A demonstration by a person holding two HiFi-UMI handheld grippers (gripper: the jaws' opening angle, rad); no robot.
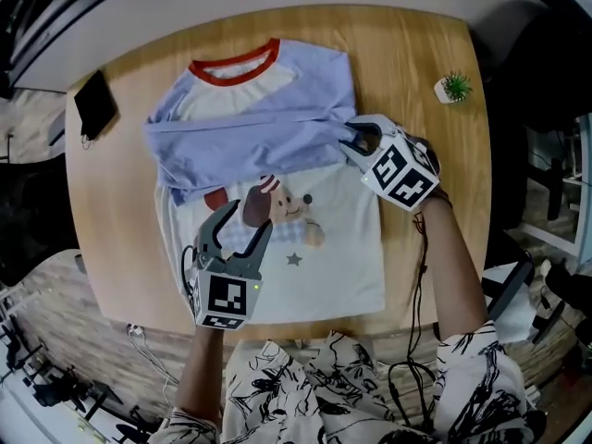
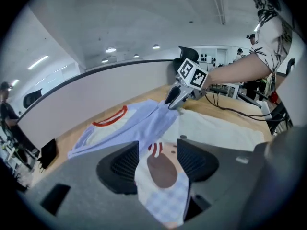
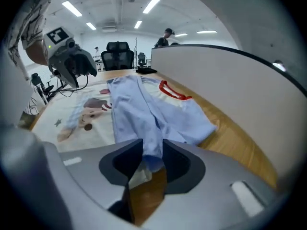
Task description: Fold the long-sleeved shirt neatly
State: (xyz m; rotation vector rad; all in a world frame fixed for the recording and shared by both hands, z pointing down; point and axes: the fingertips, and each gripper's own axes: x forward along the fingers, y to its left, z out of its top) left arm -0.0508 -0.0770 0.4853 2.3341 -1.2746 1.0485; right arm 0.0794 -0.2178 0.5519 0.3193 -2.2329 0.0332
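The long-sleeved shirt point(image 1: 314, 257) lies flat on the round wooden table point(image 1: 416, 54): cream body with a cartoon print, red collar point(image 1: 236, 67), light blue sleeves. One blue sleeve point(image 1: 250, 141) lies folded across the chest. My right gripper point(image 1: 351, 139) is at the shirt's right edge, shut on that sleeve's end. In the right gripper view the blue cloth point(image 3: 132, 104) runs into the narrow gap of the right gripper point(image 3: 152, 155). My left gripper point(image 1: 246, 218) hovers open over the print. The left gripper point(image 2: 156, 150) shows only the print between its spread jaws.
A black phone point(image 1: 95, 104) lies at the table's left edge. At the far right stands a small potted plant point(image 1: 453, 88). Cables point(image 1: 148, 340) hang off the near edge. A grey partition point(image 3: 230, 75) runs behind the table.
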